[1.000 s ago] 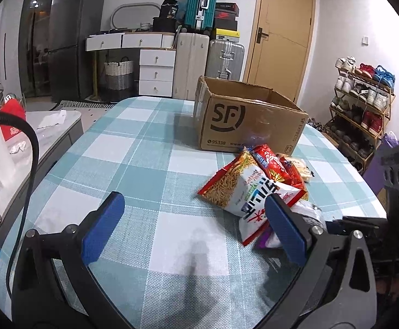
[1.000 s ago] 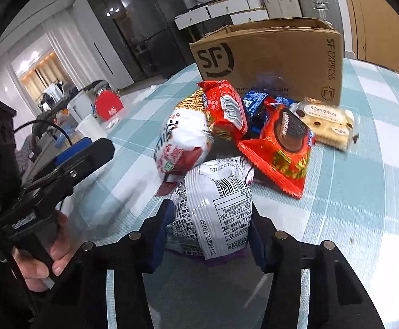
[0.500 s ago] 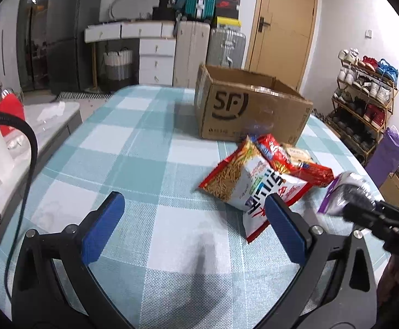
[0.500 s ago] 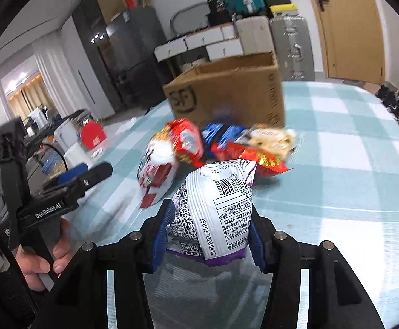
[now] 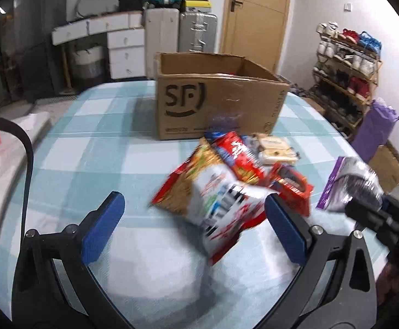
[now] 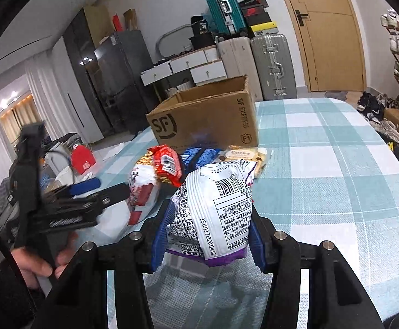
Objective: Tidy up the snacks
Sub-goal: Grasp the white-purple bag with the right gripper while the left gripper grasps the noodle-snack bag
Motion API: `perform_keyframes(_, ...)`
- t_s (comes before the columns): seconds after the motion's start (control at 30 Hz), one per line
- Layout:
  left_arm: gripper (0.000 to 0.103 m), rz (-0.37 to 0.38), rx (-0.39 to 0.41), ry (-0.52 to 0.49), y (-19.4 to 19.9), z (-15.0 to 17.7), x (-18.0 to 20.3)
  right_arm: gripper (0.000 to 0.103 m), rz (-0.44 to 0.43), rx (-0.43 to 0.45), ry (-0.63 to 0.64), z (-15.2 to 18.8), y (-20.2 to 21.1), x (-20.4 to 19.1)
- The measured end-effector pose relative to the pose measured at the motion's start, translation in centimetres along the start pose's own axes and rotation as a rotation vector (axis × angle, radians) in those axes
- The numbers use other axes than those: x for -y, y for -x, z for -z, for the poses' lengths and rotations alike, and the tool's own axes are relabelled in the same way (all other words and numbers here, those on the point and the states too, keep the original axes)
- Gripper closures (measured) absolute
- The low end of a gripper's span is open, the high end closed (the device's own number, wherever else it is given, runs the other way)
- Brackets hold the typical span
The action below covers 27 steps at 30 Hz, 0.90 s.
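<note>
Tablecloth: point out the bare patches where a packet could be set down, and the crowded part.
Bare tablecloth stretches right of the cardboard box and the snack pile. Another free patch lies left of the pile, between box and open left gripper. It is crowded directly in front of the box.

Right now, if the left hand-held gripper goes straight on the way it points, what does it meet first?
Most likely the white and red snack bag at the near edge of the pile. The open left hand-held gripper already frames it, though depth is hard to judge. The cardboard box stands farther behind.
</note>
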<state>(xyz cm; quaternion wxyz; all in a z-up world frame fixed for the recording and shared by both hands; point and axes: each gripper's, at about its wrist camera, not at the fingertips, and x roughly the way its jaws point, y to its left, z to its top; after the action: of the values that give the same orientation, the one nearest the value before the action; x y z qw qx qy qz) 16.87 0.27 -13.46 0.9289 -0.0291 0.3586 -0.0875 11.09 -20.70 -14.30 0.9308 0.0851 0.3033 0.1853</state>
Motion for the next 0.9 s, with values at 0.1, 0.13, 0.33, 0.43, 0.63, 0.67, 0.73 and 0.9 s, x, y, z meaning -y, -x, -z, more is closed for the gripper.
perform_keyframes(0.1,0.001,0.023,-0.029,0.012,-0.9,-1.1,0.3,0.052,-0.002,0.001,0.019,0.0,-0.1,-0.4)
perform_keyframes(0.13,0.001,0.008,-0.034,0.015,-1.2,-1.5,0.5,0.052,-0.003,0.0,0.026,0.0,-0.1,-0.5)
perform_keyframes(0.33,0.001,-0.042,-0.081,0.026,-2.6,-2.3,0.9,0.052,-0.019,0.004,0.006,0.0,0.1,-0.1)
perform_keyframes(0.43,0.001,-0.017,-0.131,0.066,-3.7,-2.3,0.4,0.052,-0.026,0.0,-0.015,0.0,0.0,0.3)
perform_keyframes(0.63,0.011,0.076,-0.194,0.182,-4.9,-1.2,-1.3,0.052,-0.031,-0.005,-0.019,0.0,-0.1,0.4)
perform_keyframes(0.67,0.016,0.092,-0.203,0.193,-5.1,-1.0,-1.5,0.052,-0.031,-0.005,-0.018,0.0,-0.1,0.3)
perform_keyframes(0.73,0.024,0.137,-0.225,0.221,-5.4,-0.7,-2.1,0.052,-0.032,-0.006,-0.018,0.0,-0.1,0.3)
perform_keyframes(0.9,0.036,0.166,-0.235,0.236,-5.6,-0.4,-2.8,0.052,-0.032,-0.009,-0.031,-0.1,-0.3,0.6)
